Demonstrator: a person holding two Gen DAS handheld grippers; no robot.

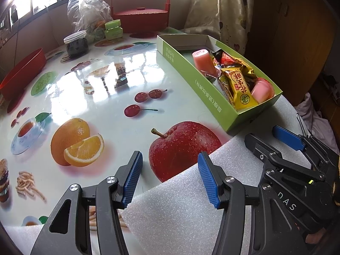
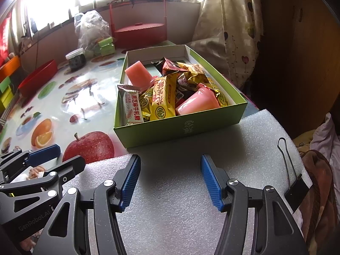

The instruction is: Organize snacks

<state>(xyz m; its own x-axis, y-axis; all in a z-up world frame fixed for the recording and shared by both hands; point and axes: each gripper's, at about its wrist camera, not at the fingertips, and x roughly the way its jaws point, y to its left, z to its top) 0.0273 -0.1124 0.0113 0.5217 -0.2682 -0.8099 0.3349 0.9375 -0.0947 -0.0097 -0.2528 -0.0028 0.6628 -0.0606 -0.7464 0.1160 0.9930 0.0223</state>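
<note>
A green cardboard box point(image 2: 184, 127) holds a pile of snacks: yellow wrapped bars point(image 2: 163, 97), a brown-and-white nougat bar point(image 2: 131, 106), dark red packets point(image 2: 170, 65) and two pink jelly cups point(image 2: 140, 74). The box also shows in the left wrist view point(image 1: 212, 97) at the right. My left gripper point(image 1: 170, 170) is open and empty, low over the table's front edge. My right gripper point(image 2: 170, 174) is open and empty over the white foam sheet point(image 2: 180, 201), just in front of the box. Each gripper shows in the other's view, open.
The table has a glossy fruit-print cover point(image 1: 106, 97). At the back stand a red carry basket point(image 1: 140, 19), a plastic bag point(image 1: 87, 10), a green jar point(image 1: 113, 29) and a dark jar point(image 1: 76, 43). A red tray point(image 1: 21, 74) sits at left. A black binder clip point(image 2: 297, 191) grips the foam's right edge.
</note>
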